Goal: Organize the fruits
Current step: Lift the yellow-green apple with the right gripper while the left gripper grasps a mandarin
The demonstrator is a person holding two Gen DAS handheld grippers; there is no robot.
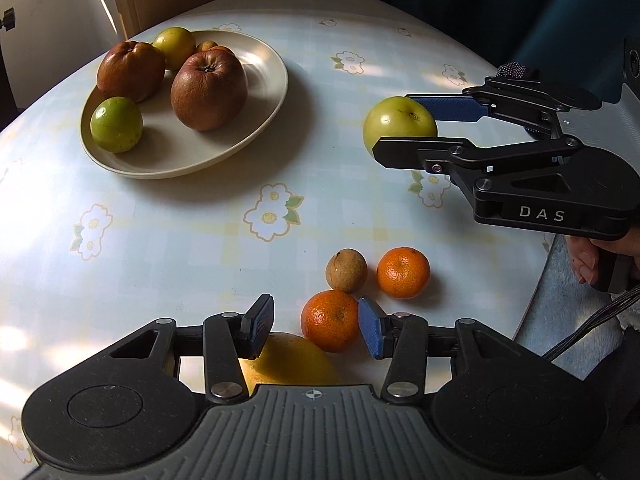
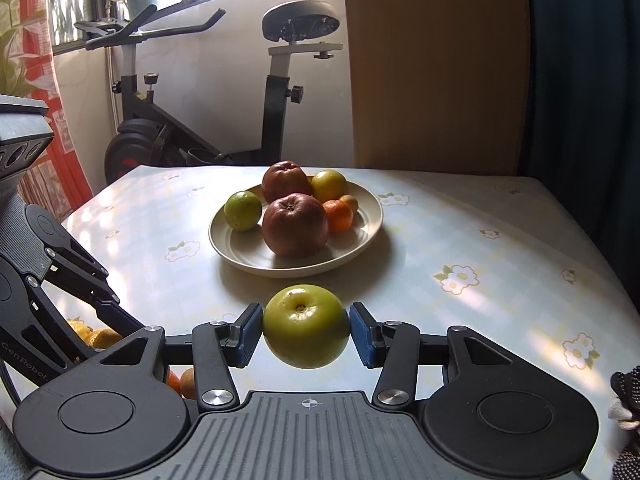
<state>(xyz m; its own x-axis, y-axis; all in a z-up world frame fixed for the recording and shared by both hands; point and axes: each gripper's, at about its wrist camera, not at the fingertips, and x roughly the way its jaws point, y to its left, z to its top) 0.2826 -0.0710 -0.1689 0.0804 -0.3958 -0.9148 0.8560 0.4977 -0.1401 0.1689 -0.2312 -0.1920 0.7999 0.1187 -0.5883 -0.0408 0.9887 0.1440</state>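
A cream plate (image 1: 256,92) (image 2: 360,240) holds two red-brown apples (image 1: 208,88) (image 2: 295,224), two small green fruits (image 1: 116,124) (image 2: 243,211), a tangerine (image 2: 339,214) and a small brown fruit behind. My right gripper (image 2: 306,330) (image 1: 404,128) is shut on a green apple (image 2: 306,326) (image 1: 396,120), just above the table in front of the plate. My left gripper (image 1: 316,326) is open and empty, low over a yellow fruit (image 1: 292,364). Two tangerines (image 1: 330,320) (image 1: 403,273) and a small brown fruit (image 1: 346,270) lie just ahead of it.
The table (image 1: 160,240) has a flowered cloth and a rounded edge at the right. An exercise bike (image 2: 192,120) and a wooden panel (image 2: 436,64) stand beyond the far edge. The left gripper's body (image 2: 48,300) is at the left of the right wrist view.
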